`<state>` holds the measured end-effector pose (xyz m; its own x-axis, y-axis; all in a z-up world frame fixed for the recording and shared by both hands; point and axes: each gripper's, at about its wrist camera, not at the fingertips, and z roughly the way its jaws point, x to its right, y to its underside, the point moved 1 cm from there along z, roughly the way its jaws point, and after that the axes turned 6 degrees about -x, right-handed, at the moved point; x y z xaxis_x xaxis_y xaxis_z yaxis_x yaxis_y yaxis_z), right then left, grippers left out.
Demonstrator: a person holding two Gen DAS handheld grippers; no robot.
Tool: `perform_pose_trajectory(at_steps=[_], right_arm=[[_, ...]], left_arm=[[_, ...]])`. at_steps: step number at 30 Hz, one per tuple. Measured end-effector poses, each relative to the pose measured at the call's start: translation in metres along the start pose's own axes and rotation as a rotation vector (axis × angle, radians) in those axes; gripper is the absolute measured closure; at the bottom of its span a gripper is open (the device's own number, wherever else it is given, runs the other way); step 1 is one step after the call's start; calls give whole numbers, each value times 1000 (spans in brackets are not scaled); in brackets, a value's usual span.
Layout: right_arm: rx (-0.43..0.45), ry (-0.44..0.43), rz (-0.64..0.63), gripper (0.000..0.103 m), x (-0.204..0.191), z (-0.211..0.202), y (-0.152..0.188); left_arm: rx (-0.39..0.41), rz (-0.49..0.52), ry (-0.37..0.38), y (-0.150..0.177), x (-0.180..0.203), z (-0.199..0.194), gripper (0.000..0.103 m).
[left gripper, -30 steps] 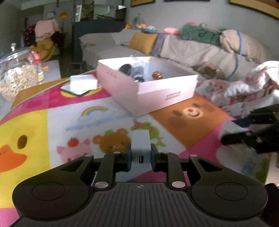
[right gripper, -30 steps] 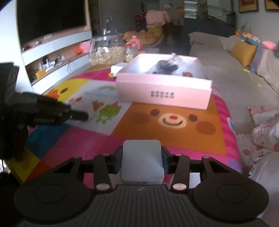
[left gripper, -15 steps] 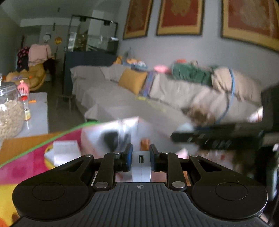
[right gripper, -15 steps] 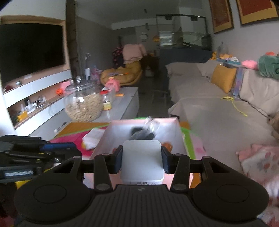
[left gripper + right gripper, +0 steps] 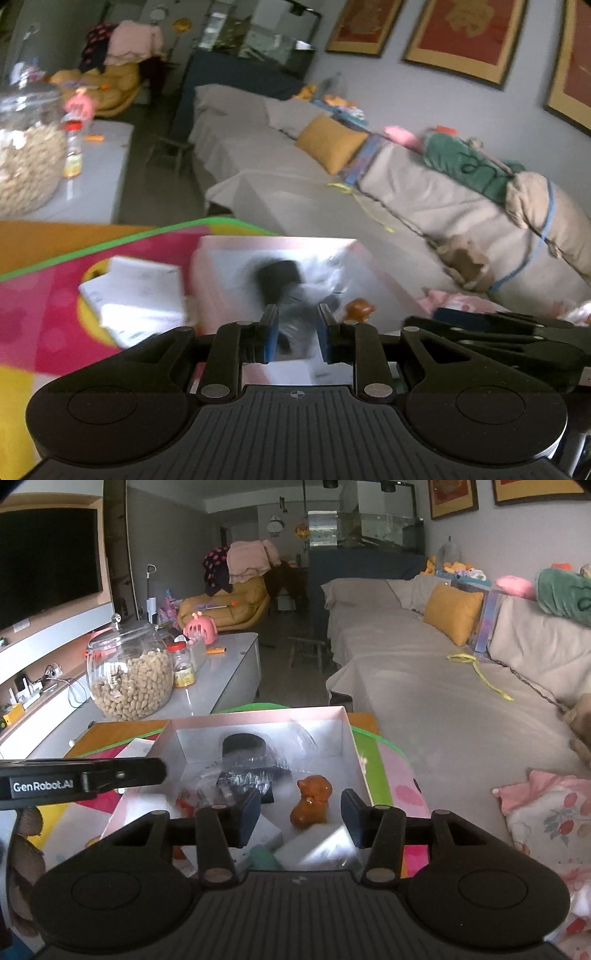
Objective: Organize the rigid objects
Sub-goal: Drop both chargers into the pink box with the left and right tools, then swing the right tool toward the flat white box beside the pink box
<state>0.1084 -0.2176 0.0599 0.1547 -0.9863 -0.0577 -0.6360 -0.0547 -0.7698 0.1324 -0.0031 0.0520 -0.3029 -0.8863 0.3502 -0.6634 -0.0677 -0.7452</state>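
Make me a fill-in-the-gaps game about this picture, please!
1. The right gripper has its fingers ____.
2. The small orange-brown animal figurine lies inside the pale pink cardboard ____.
3. The big clear glass jar of peanuts stands on the white ____.
4. The yellow square cushion rests on the beige ____.

Missing words: open; box; table; sofa

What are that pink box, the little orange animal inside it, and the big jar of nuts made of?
The pink box looks like thin matte cardboard: flat, sharply folded walls. The orange animal seems glossy, translucent resin or plastic, with bright highlights; glass can't be ruled out. The jar is clear and ribbed, its contents showing through: glass or clear plastic, hard to tell.
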Motion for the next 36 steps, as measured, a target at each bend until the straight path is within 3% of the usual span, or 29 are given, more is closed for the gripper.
perform_pose_trajectory(at_steps=[3, 6, 9, 14, 17, 22, 26, 31, 34, 36], right_arm=[[11, -8, -8, 55, -5, -8, 3], [19, -49, -40, 55, -20, -14, 5], [7, -110, -98, 55, -44, -17, 2], [-97, -277, -122, 54, -93, 0, -32], [-197, -335, -116, 41, -127, 27, -59], [-347, -265, -88, 39, -175, 92, -88], [-343, -110, -121, 39, -201, 143, -102], [-358, -21, -155, 39, -221, 196, -113], [-384, 17, -159, 40, -223, 213, -114], [-426, -44, -150, 51, -225, 216, -113]], left_arm=[[58, -46, -59, 3, -22, -18, 79], [132, -119, -170, 15, -54, -47, 79], [134, -173, -272, 34, -79, -69, 79], [134, -217, -293, 67, -114, -87, 79], [166, -239, -274, 75, -126, -91, 79], [202, -193, -265, 77, -124, -94, 79], [216, -189, -239, 77, -123, -98, 79], [221, -237, -203, 79, -131, -101, 79], [251, -274, -215, 80, -136, -108, 79], [269, -304, -222, 82, -141, -113, 79]])
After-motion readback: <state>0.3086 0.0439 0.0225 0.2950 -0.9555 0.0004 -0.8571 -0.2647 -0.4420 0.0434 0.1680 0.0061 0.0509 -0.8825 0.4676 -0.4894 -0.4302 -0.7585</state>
